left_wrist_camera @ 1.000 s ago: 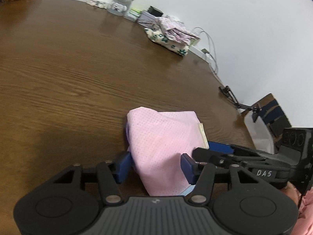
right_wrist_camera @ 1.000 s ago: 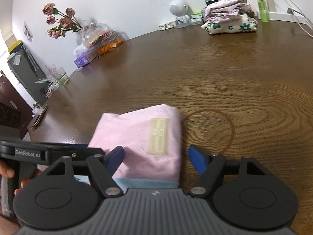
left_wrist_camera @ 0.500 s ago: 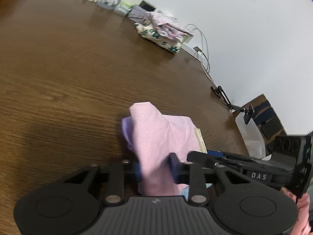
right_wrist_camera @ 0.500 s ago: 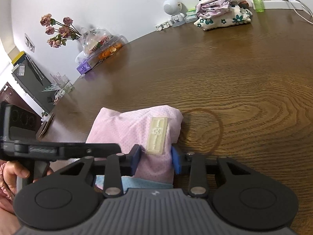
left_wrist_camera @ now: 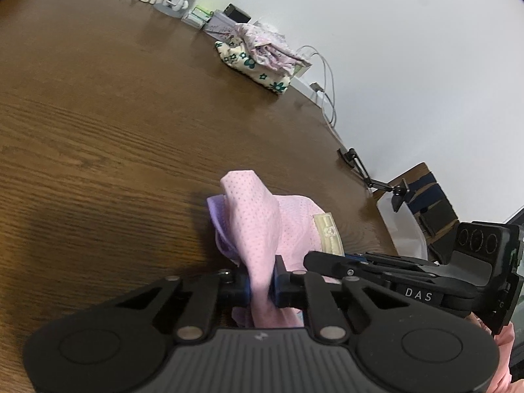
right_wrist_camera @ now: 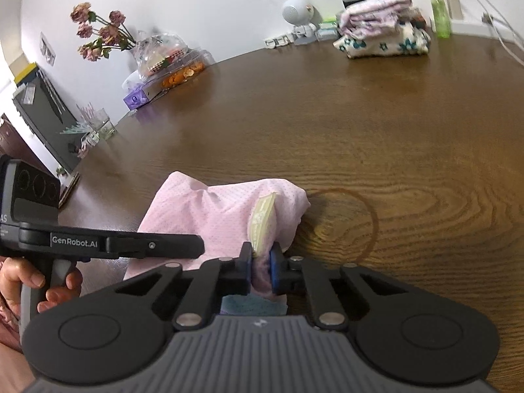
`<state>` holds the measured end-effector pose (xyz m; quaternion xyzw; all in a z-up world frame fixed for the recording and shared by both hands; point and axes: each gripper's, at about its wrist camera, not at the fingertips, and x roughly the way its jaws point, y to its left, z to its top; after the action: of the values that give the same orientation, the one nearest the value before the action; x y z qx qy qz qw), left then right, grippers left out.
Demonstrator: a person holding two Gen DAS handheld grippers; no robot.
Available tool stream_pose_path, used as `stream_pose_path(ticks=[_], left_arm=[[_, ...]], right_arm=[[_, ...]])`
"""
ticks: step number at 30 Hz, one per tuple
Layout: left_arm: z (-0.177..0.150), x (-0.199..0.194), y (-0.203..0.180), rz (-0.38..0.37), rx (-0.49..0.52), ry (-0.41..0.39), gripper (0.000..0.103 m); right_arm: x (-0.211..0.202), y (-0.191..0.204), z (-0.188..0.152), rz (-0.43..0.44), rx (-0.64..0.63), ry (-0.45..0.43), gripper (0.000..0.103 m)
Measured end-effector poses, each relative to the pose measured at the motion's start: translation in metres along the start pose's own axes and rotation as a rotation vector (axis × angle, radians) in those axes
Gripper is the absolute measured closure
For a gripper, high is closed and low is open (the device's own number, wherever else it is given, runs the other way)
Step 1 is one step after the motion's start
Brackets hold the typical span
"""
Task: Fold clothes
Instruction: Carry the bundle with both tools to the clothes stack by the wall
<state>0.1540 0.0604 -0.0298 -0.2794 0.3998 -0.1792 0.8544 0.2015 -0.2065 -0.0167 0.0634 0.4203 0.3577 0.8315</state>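
The pink garment [left_wrist_camera: 258,226], already a compact folded bundle, lies at the near edge of the wooden table [left_wrist_camera: 98,124], bunched upward where both tools grip it. A cream label [right_wrist_camera: 262,221] stands up on its right side, and a strip of blue cloth [right_wrist_camera: 252,304] shows beneath its near end.

The main risk looks like the fold coming undone. Each grip seems to catch only a ridge of the top layers, so a lift could peel those away and let the lower layers sag or drop out. If the two hands move apart or at different heights, the bundle would probably stretch and twist. The thin, slippery-looking fabric may also slide out of the pads.

The left gripper [left_wrist_camera: 262,286] has its jaws pressed nearly together, pinching a raised fold on the garment's left side. The right gripper [right_wrist_camera: 261,270] is likewise almost closed, pinching fabric just beside the label. A folded pile of patterned clothes [right_wrist_camera: 383,37] sits well apart at the far edge.
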Motion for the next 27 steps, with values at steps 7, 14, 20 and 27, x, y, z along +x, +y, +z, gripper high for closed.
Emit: stream_pose_path(ticks=[7, 14, 20, 27], left_arm=[[0.007, -0.006, -0.003, -0.066, -0.008, -0.02, 0.093], [0.028, -0.01, -0.021, -0.076, 0.053, -0.048, 0.093], [0.059, -0.016, -0.048, -0.069, 0.142, -0.091, 0.093], [0.105, -0.016, -0.081, -0.064, 0.222, -0.171, 0.093]], right_arm=[[-0.01, 0.007, 0.009, -0.024, -0.009, -0.022, 0.094], [-0.026, 0.014, 0.026, -0.055, -0.019, -0.074, 0.094], [-0.045, 0.025, 0.054, -0.106, -0.07, -0.127, 0.094], [-0.07, 0.034, 0.102, -0.148, -0.14, -0.231, 0.094]])
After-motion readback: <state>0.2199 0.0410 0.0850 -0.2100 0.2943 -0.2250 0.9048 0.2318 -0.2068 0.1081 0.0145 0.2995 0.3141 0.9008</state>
